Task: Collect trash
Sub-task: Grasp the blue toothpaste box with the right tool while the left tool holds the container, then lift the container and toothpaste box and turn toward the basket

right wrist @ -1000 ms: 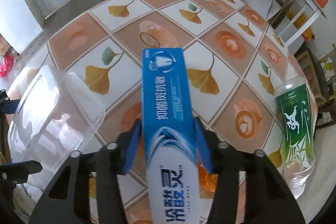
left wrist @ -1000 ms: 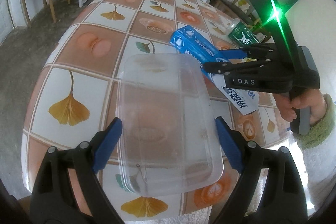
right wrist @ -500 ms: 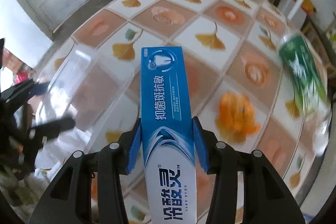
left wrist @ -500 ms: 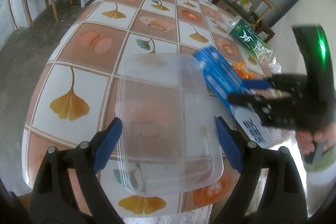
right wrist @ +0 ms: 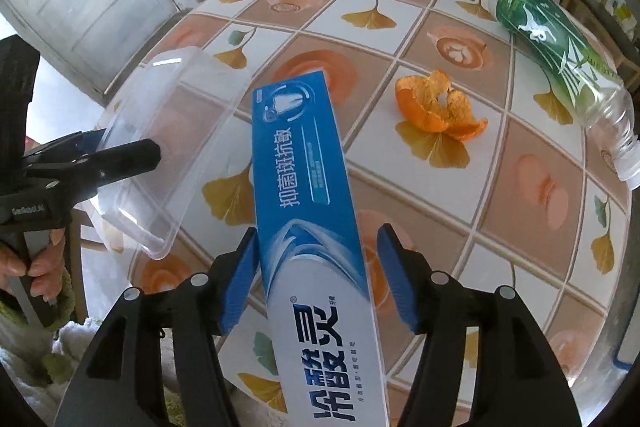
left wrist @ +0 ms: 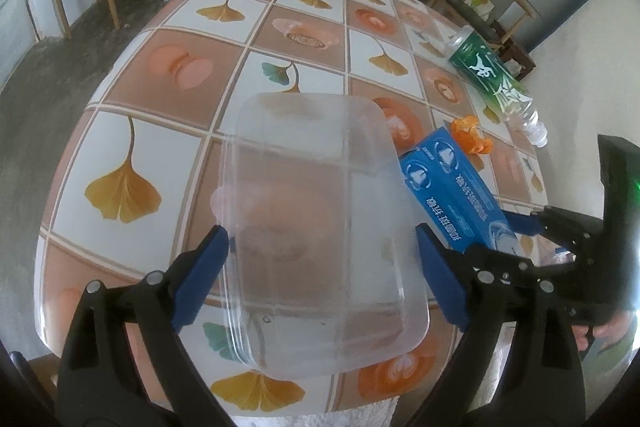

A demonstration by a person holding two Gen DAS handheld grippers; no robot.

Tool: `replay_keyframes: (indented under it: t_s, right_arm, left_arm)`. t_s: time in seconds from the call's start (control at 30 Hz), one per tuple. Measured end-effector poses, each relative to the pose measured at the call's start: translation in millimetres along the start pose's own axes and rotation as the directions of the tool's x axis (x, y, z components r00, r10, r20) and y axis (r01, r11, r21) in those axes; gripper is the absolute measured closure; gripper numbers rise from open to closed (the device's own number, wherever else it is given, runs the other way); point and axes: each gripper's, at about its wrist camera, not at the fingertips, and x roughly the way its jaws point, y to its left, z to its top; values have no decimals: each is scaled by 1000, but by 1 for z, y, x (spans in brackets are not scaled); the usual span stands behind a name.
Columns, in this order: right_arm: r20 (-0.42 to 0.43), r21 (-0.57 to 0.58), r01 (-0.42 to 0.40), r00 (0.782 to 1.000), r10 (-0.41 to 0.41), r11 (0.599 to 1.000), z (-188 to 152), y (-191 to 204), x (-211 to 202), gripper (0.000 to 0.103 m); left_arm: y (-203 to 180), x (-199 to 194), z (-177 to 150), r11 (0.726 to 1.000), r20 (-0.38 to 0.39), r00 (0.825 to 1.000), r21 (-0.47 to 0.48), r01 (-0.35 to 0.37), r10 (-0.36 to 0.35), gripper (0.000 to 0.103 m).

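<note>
Right wrist view shows the blue toothpaste box (right wrist: pixel 308 187) lying lengthwise between the pads of the right gripper (right wrist: pixel 316 275), and the risk starts there: its jaws have just been opening, a clear gap shows on the right side of the box and the left pad looks at most to brush it, so the carton seems about loose. Its far end points toward the near right rim of the clear plastic container (right wrist: pixel 160 155) but sits beside that rim, not over the opening, as far as these views tell. If the box drops from here it would likely land on the patterned tablecloth (right wrist: pixel 440 27) or clip the rim and slide off, since a long light carton tips easily. A knock on the rim could also twist the thin, flexible tub in its grip. The left gripper (left wrist: pixel 320 267) is clamped on the container, its blue pads pressing the two long walls near the near end, holding the tub tilted above the table. Still on the table, farther right, lie an orange peel (right wrist: pixel 438 105) and a green-labelled plastic bottle (right wrist: pixel 560 59) on its side, well apart from both grippers; the bottle could roll if bumped. A hand (right wrist: pixel 32 259) holds the left tool's handle.
</note>
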Motion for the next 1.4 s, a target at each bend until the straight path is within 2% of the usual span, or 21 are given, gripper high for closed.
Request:
replay_keyframes:
  t_s: [0.23, 0.47, 0.53, 0.57, 0.6, 0.67, 1.1, 1.4]
  right_arm:
    - [4, -11, 8, 1000, -8, 1000, -7, -2, 3, 39]
    - [24, -7, 20, 1000, -19, 1000, -10, -3, 4, 39]
    - [28, -12, 33, 999, -32, 999, -12, -2, 4, 43]
    - [30, -17, 41, 999, -40, 999, -13, -1, 4, 50]
    - [32, -19, 42, 999, -42, 999, -13, 1, 3, 53]
    - [31, -9, 40, 999, -39, 999, -13, 1, 2, 55]
    - [88, 40, 44, 995, -47, 998, -16, -3, -17, 56]
    - [158, 81, 38, 986, -51, 996, -28, -8, -48, 56]
  left_arm:
    - [-10, 8, -1, 997, -5, 998, 44, -61, 61, 12]
    - [-10, 7, -2, 997, 2, 998, 38, -68, 68, 13]
    - [-10, 6, -3, 997, 7, 998, 30, -66, 66, 13]
    - [-10, 5, -4, 998, 11, 998, 25, -65, 64, 13]
    - [-10, 5, -4, 998, 13, 998, 21, -64, 63, 13]
    - [-9, 3, -5, 998, 17, 998, 13, -61, 60, 14]
    - [-3, -20, -10, 999, 78, 997, -33, -25, 28, 16]
    - [-18, -45, -10, 1000, 130, 991, -6, 18, -17, 18]
